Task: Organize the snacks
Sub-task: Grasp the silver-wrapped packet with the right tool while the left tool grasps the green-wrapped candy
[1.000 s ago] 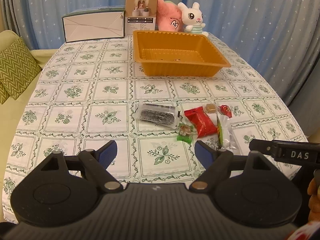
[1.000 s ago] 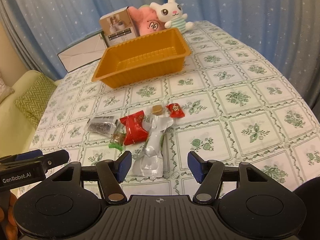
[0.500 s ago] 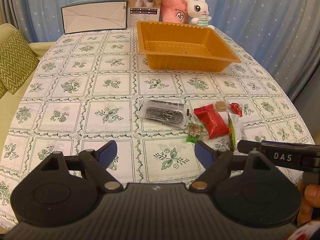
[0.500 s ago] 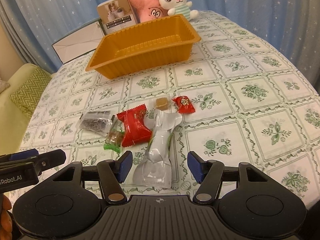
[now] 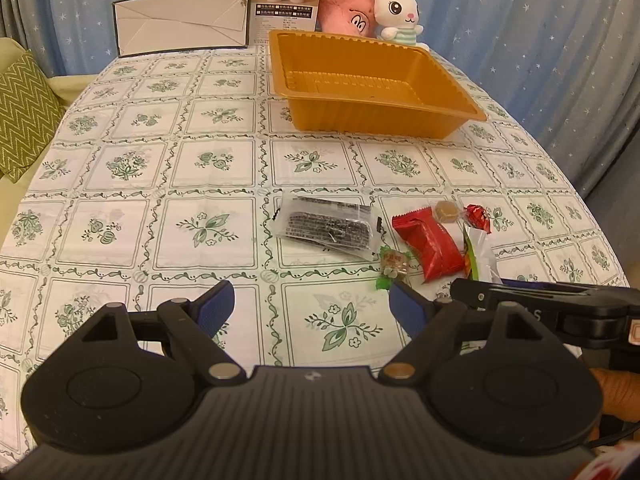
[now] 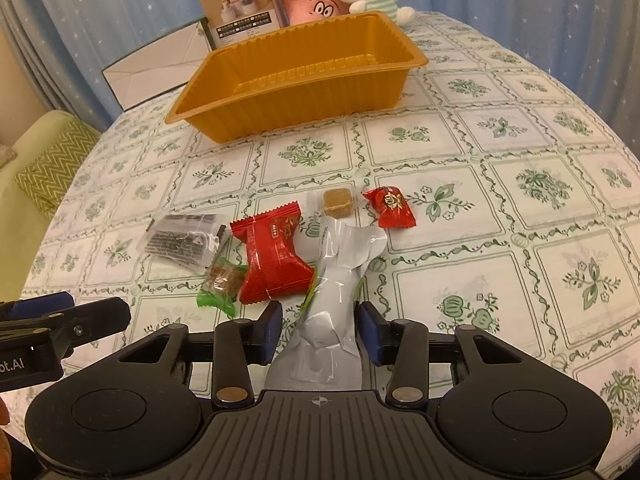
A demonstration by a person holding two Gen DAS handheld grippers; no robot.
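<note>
Since a second ago the right gripper (image 6: 319, 330) has come down and forward over the silver packet (image 6: 334, 312), and its jaws, wide apart then, have narrowed so the blue pads now sit on either side of the packet's lower half. A thin gap shows at each pad, so the jaws are not yet pressing it; they stand partly open around it. The left gripper (image 5: 312, 304) has drifted a little nearer the snacks with its jaws spread wide and nothing between them, hovering over the patterned cloth on the counter (image 5: 208, 236).

The snacks lie in a loose cluster on the near half of the counter. The silver packet stretches away from the right gripper, its far end fanned out and close to a small brown candy (image 6: 337, 201). Just right of that candy sits a small red wrapped sweet (image 6: 390, 206). Left of the silver packet, touching its edge, is a larger red packet (image 6: 274, 258), and a green-wrapped candy (image 6: 220, 282) rests against its lower left corner. Farther left is a clear packet of dark snack (image 6: 182, 238), apart from the red one.

Well beyond the cluster stands the orange tray (image 6: 298, 76) with nothing in it. Behind it are a white box (image 5: 180, 26), a small printed carton (image 5: 286, 2), a pink plush toy (image 5: 346, 10) and a white rabbit toy (image 5: 396, 12), in front of blue starred curtains (image 5: 540, 40).
</note>
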